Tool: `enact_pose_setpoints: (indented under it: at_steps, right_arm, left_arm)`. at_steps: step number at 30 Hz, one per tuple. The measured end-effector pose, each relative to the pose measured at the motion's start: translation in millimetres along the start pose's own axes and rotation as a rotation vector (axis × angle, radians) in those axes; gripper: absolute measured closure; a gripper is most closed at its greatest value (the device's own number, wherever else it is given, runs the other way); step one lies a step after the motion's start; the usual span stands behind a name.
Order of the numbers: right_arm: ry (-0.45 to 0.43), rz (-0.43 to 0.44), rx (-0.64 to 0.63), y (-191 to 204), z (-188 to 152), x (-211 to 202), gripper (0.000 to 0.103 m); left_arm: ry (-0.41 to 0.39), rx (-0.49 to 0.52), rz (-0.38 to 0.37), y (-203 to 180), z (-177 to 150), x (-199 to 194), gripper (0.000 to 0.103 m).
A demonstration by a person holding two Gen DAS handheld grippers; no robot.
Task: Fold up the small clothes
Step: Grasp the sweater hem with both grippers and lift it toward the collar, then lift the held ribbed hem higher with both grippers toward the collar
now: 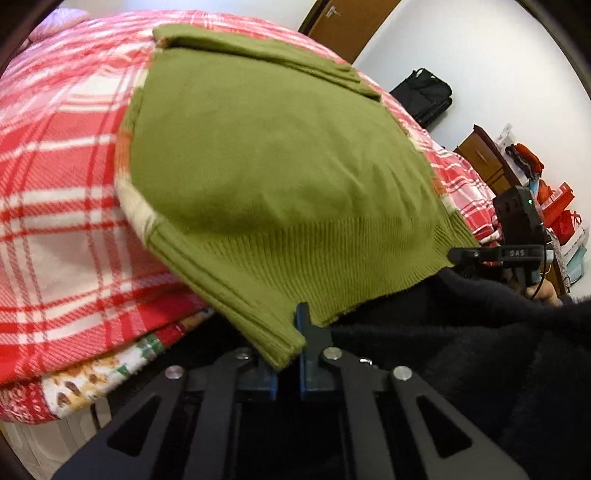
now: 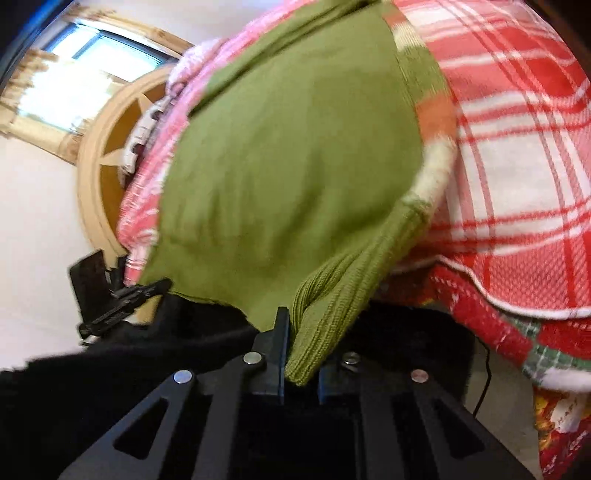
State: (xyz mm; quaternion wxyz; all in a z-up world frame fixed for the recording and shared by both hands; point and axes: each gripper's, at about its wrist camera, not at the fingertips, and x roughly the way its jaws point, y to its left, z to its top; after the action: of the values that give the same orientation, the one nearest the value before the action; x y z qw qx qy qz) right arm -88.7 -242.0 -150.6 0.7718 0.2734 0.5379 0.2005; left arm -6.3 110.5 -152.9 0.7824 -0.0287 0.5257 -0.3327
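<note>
Green ribbed knit is pinched in both grippers: the left gripper (image 1: 300, 334) has its jaws closed on one bottom corner of the green sweater (image 1: 273, 155), and the right gripper (image 2: 293, 341) has its jaws closed on the other bottom corner, where the hem bunches into a thick fold between the fingers. No earlier view is given, so only the clamped state can be told. From each wrist view the other gripper shows at the far end of the same hem, the right one (image 1: 476, 254) at the sweater's edge and the left one (image 2: 144, 290) likewise. Just behind the hem a black fleece garment (image 1: 461, 332) fills the near foreground and hides what lies under it. The sweater spreads flat across a red and white plaid blanket (image 1: 62, 155) on the bed, with a folded sleeve across its far end. A strip of cream and orange fabric peeks out along the sweater's sides; what it belongs to is unclear. Farther off stand a black bag (image 1: 424, 94), a wooden door (image 1: 347, 22) and a window (image 2: 85, 70); the right wrist view is blurred
</note>
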Motion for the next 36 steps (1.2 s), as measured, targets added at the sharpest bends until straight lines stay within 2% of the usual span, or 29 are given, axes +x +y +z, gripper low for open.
enact_pose_setpoints:
  at_steps: [2,6,10,12,14,15,17,18,22,25,27,29,31,36]
  right_arm:
    - [-0.048,0.065,0.007,4.5,7.8,-11.8,0.092]
    - [-0.138,0.132,-0.009,17.6,34.1,-33.3,0.092]
    - [-0.203,0.156,-0.029,29.9,70.3,-39.8,0.092]
    - [-0.22,0.162,-0.023,30.1,87.9,-35.8,0.092]
    - [-0.244,0.15,0.004,26.8,110.0,-25.9,0.092]
    - [-0.251,0.146,0.012,25.8,116.6,-23.6,0.092]
    - [-0.28,0.116,0.049,16.2,135.1,-15.3,0.1]
    - [-0.298,0.11,0.076,10.0,141.8,-13.4,0.1]
    - [-0.332,0.021,0.134,-15.8,159.0,-9.4,0.1]
    - [-0.35,-0.009,0.075,-9.5,155.7,-9.8,0.099]
    - [-0.377,-0.012,0.001,6.4,150.0,-15.2,0.099]
    - [-0.386,-0.001,-0.046,11.2,140.6,-24.6,0.099]
    - [-0.384,0.021,-0.05,16.4,134.1,-26.2,0.099]
    - [-0.359,0.091,-0.01,21.3,121.5,-25.5,0.099]
  left_arm:
    - [-0.037,0.009,0.014,0.7,5.6,-11.5,0.097]
    - [-0.151,-0.004,-0.014,1.8,27.2,-36.8,0.098]
    - [-0.257,-0.008,-0.001,5.6,61.3,-57.6,0.098]
    - [-0.283,-0.015,0.011,7.5,78.3,-59.0,0.098]
    - [-0.304,-0.015,0.042,8.5,99.5,-55.4,0.098]
    - [-0.316,-0.008,0.088,9.7,111.7,-52.5,0.098]
    - [-0.318,-0.002,0.158,11.2,129.4,-44.0,0.098]
    - [-0.316,0.002,0.183,13.2,136.3,-41.2,0.098]
    - [-0.323,0.057,0.217,21.0,144.7,-43.0,0.096]
    - [-0.326,0.073,0.223,32.5,139.1,-53.1,0.085]
    - [-0.318,0.096,0.203,37.5,125.8,-62.9,0.07]
    - [-0.318,0.158,0.194,35.1,108.0,-69.3,0.041]
    - [-0.32,0.234,0.178,27.2,91.9,-70.4,0.034]
    - [-0.305,0.392,0.127,4.7,72.4,-57.5,0.032]
